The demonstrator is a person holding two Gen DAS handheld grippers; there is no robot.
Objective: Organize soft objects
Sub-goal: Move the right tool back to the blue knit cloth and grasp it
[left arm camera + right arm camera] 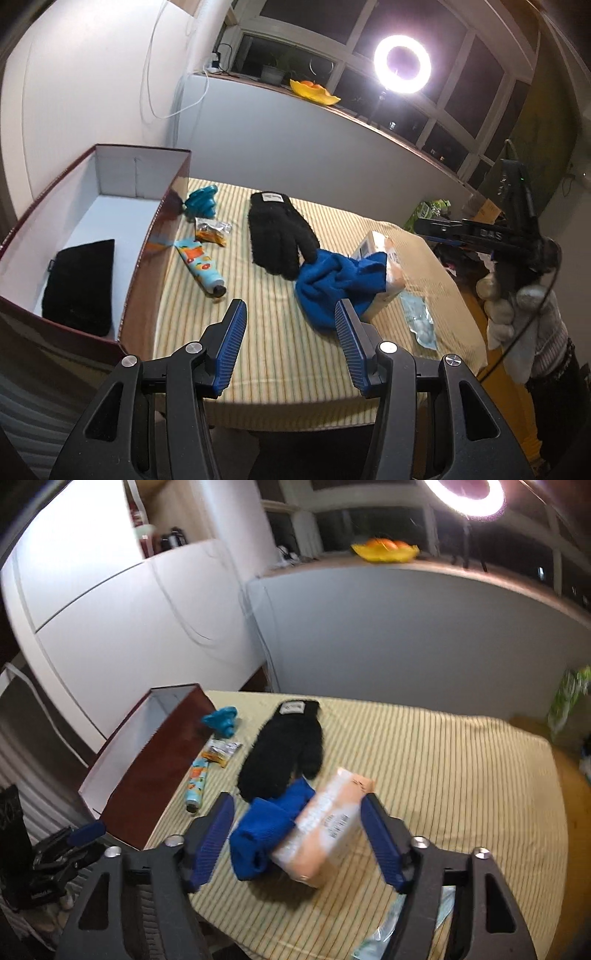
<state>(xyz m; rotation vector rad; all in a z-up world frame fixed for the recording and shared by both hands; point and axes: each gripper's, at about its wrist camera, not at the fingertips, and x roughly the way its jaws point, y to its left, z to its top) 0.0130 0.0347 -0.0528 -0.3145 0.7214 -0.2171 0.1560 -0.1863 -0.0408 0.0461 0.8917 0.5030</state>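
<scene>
left tongs [291, 314] part open w/ nothing between, right tongs [297, 812] part open over blue cloth [258, 834], empty

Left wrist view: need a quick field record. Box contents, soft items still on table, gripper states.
box: red box, open, at table's left edge
in box: black fabric item
soft items on table: black glove, blue cloth
overlap: cloth against tissue pack, touching glove fingertips
left gripper: open, empty
right gripper: open, empty
</scene>
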